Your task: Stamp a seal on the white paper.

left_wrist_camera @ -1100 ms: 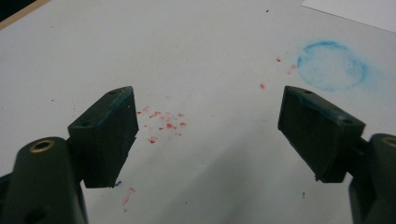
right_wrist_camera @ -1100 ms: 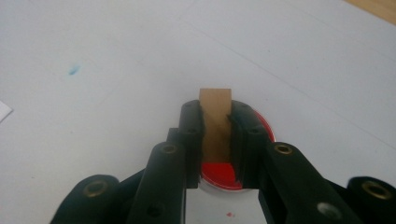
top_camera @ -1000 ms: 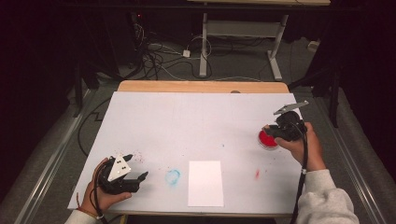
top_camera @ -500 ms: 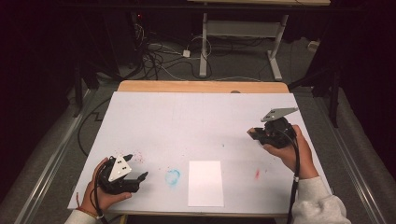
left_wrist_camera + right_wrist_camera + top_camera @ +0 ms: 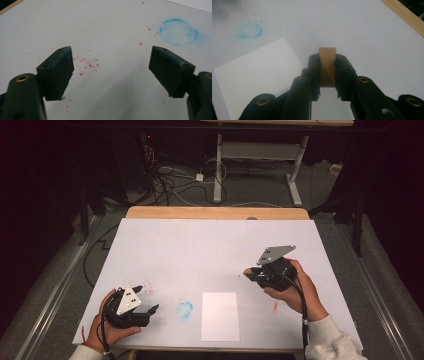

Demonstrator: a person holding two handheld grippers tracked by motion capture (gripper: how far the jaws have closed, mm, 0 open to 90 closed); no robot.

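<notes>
- The table (image 5: 215, 245) carries a white cover across nearly its whole top, with a strip of bare wood along the far edge.
- A white sheet of paper (image 5: 220, 316) lies flat near the person's edge, roughly in the middle.
- The right gripper (image 5: 248, 271) is held above the cover on the right side, just beyond the sheet's far right corner, jaws pointing towards the table's middle.
- The left gripper (image 5: 152, 311) rests low at the near left corner, its jaws spread wide with nothing between them.
- A blue ring stain (image 5: 184, 309) sits between the left gripper and the sheet.
- Red specks (image 5: 87, 64) dot the cover just ahead of the left jaws.
- A small wooden block (image 5: 327, 65) is pinched between the right jaws, its tan end sticking out past the tips, lifted off the table.
</notes>
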